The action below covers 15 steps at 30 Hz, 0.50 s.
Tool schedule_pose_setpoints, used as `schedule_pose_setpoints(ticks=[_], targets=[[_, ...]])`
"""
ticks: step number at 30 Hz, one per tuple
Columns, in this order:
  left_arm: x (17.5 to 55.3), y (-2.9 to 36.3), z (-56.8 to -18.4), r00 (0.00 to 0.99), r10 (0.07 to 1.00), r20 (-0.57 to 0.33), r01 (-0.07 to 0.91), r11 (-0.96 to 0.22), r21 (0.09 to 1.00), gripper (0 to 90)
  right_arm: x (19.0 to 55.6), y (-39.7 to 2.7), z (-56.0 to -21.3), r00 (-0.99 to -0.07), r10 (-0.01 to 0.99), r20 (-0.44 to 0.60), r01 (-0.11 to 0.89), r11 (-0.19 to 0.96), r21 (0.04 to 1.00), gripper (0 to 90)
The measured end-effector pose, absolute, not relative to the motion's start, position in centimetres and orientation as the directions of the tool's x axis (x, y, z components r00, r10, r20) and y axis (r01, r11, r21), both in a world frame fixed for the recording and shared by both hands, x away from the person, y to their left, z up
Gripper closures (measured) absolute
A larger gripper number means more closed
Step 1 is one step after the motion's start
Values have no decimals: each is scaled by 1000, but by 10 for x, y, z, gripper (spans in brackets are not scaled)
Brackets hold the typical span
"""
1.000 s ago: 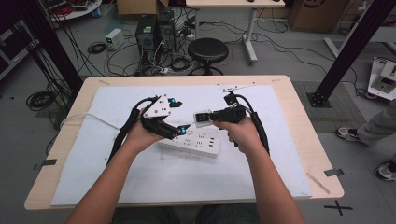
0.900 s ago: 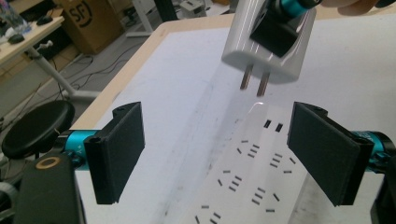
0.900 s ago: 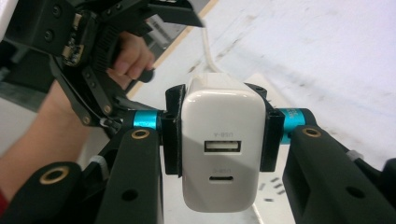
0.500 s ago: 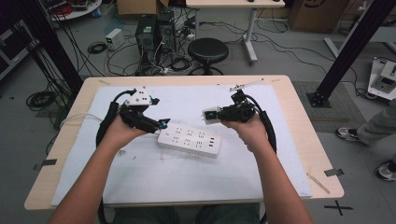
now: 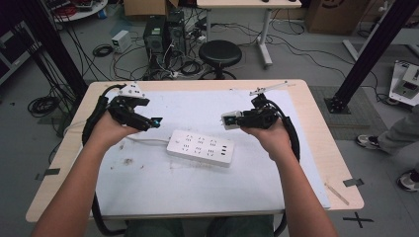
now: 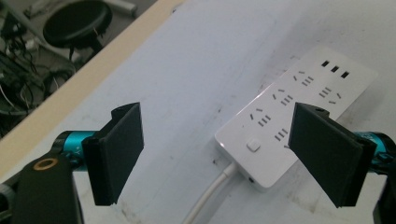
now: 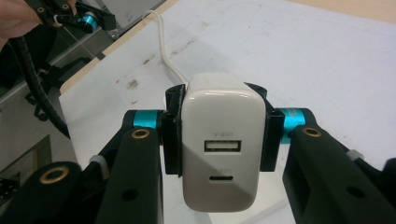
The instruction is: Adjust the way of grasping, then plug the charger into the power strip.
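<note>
The right gripper (image 7: 219, 140) is clamped tight on a white charger (image 7: 219, 140). Its two black jaws press the charger's sides. The charger's face with two small ports looks back at the camera. From the high view, this gripper (image 5: 232, 120) holds the charger up in the air, above and a little behind the right end of the power strip (image 5: 200, 147).

The left gripper (image 6: 217, 154) has its jaws spread wide with nothing in them. It hangs just over the end of the strip where the white cord (image 6: 210, 196) comes out.

The job looks like plugging the charger into the strip. To do it well, the right hand should turn the charger so its pins point down. It should line them up with one set of slots, then push straight down, not at a slant. The left gripper could press on the strip so it does not slide. The pins are hidden, so I cannot tell which way they face.

The strip lies flat near the middle of a white mat (image 5: 296, 168) with some dirty marks. The mat covers a wooden table (image 5: 341, 168). Past the table are a black stool (image 5: 220, 52), tangled cables (image 5: 44, 103) on the grey floor, and another desk.
</note>
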State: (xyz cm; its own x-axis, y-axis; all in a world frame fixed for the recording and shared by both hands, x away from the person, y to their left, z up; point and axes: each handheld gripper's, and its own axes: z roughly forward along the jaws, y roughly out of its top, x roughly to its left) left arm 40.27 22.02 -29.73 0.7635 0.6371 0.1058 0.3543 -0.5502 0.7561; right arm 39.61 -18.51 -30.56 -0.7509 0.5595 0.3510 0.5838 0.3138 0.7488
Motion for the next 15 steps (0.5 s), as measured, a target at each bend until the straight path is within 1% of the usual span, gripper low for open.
schedule_pose_setpoints(ticks=[1, 3, 4, 6, 15], targets=[[406, 225, -300, 761, 642, 89, 374, -546, 750, 181, 396, -189, -305, -746, 567, 350, 586, 308, 749, 631], [406, 225, -300, 761, 642, 89, 374, -546, 750, 181, 396, -193, -304, -743, 572, 349, 588, 307, 748, 631], [409, 230, -302, 758, 648, 77, 398, -552, 733, 181, 396, -193, -304, -743, 572, 349, 588, 307, 748, 631], [410, 231, -304, 755, 651, 72, 403, -548, 733, 181, 397, -196, -305, -739, 578, 345, 588, 303, 750, 631], [409, 231, -306, 770, 633, 81, 387, -565, 729, 181, 404, -194, -307, -740, 576, 348, 595, 319, 738, 631]])
